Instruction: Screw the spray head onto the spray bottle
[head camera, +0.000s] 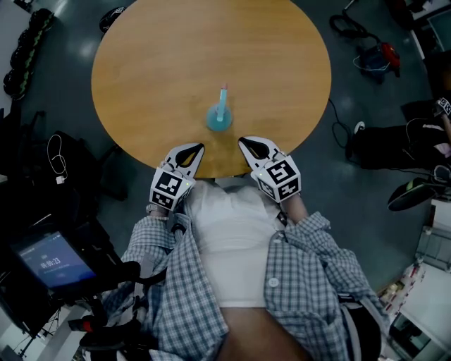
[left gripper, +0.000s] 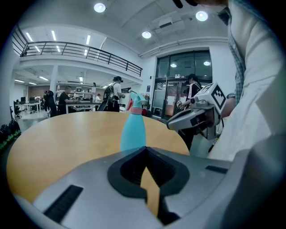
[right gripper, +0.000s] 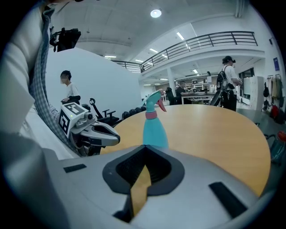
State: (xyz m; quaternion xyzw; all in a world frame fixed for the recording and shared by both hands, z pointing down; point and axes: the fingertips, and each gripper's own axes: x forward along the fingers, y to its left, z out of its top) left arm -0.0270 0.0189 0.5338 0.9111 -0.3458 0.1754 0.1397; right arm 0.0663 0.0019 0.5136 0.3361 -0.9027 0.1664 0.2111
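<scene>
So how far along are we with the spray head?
Looks done: the spray head sits on the upright spray bottle on the table, though tightness can't be judged. In hand: nothing; the left gripper and right gripper sit at the table's near edge, jaws shut and empty. Left: at most a tightness check.

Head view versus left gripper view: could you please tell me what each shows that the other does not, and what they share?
Only the head view: the marker cube on the left gripper and a lit screen. Only the left gripper view: a balcony railing, ceiling lights and people beyond the table. Both: the table, the blue spray bottle upright on it, and the right gripper, shut.
</scene>
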